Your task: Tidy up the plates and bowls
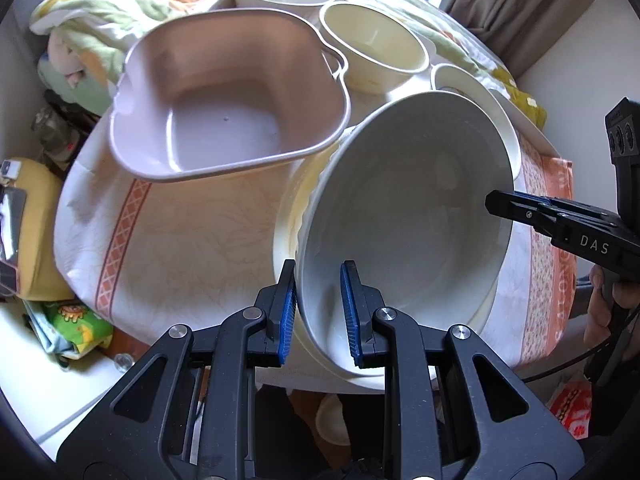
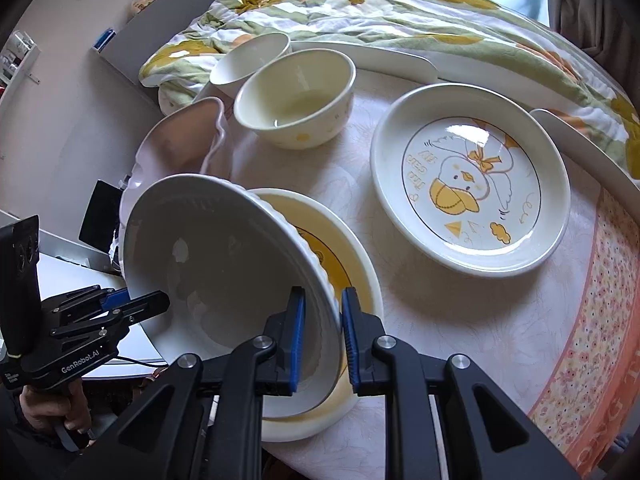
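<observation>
Both tongs are matte black plastic with ribbed blue pads (image 1: 289, 312) on the inner faces and round silver screws (image 1: 179, 331) at the link joints. The right tongs (image 1: 490, 202), at 3 o'clock, read "DAS" in white; the left tongs (image 2: 164, 304), at 8 o'clock, read "GenRobot.AI". Bare-skinned fingers (image 2: 72, 408) grip the handle, a thin black cable (image 2: 136, 361) beside it

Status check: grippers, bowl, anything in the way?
Left gripper and right gripper both clamp the white bowl rim. Bowl tilted over yellow-print plate. Pink basin close beside.
</observation>
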